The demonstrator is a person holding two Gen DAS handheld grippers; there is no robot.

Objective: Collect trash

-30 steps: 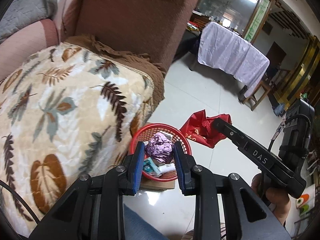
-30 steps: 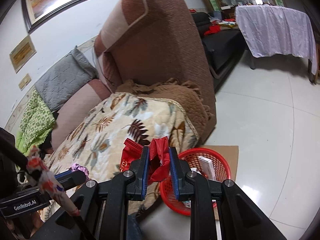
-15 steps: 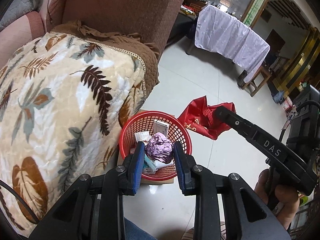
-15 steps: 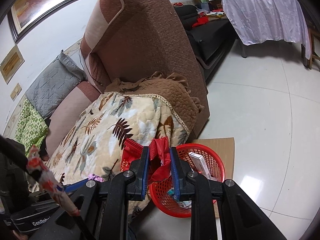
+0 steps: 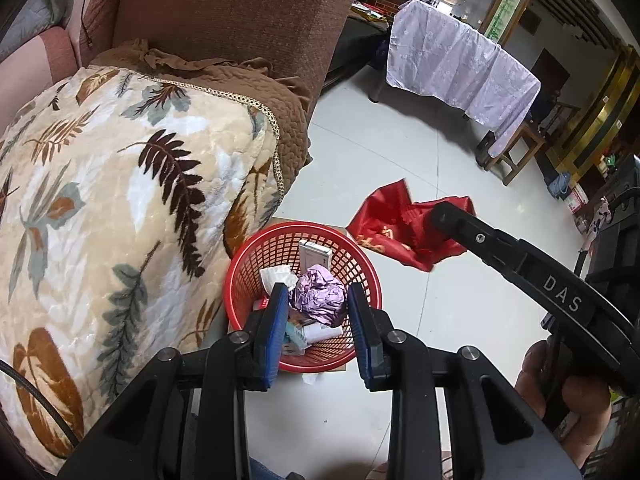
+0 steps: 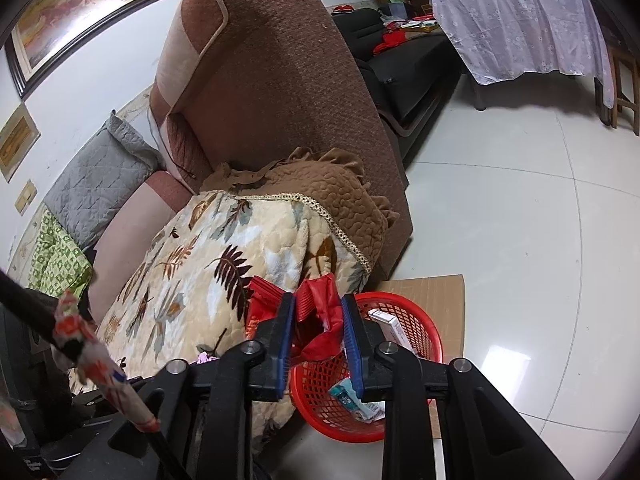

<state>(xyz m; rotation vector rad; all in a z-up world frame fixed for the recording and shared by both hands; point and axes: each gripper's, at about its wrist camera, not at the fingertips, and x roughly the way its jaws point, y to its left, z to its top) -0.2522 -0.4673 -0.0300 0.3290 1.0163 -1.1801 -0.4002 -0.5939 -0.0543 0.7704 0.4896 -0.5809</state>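
My left gripper [image 5: 317,290] is shut on a crumpled purple wrapper [image 5: 318,306], held right above a red mesh basket [image 5: 240,280] on the floor. The basket holds a white box [image 5: 314,254], paper and several wrappers. My right gripper [image 6: 318,300] is shut on a red plastic bag [image 6: 318,322] beside the basket's [image 6: 426,334] left rim. In the left wrist view the red bag [image 5: 384,226] hangs from the right gripper's black finger [image 5: 460,226], to the right of the basket. A hand [image 5: 576,396] holds that gripper.
A sofa with a leaf-patterned blanket [image 5: 120,220] and a brown quilted cover [image 6: 332,196] stands just left of the basket. Cardboard [image 6: 432,290] lies under the basket. A table with a lilac cloth [image 5: 460,64] and a wooden stool [image 5: 516,148] stand farther off on the tiled floor [image 6: 520,240].
Both grippers have come closer to the basket with their loads. The purple wrapper now hangs over the basket's middle. The red bag is nearer the rim.
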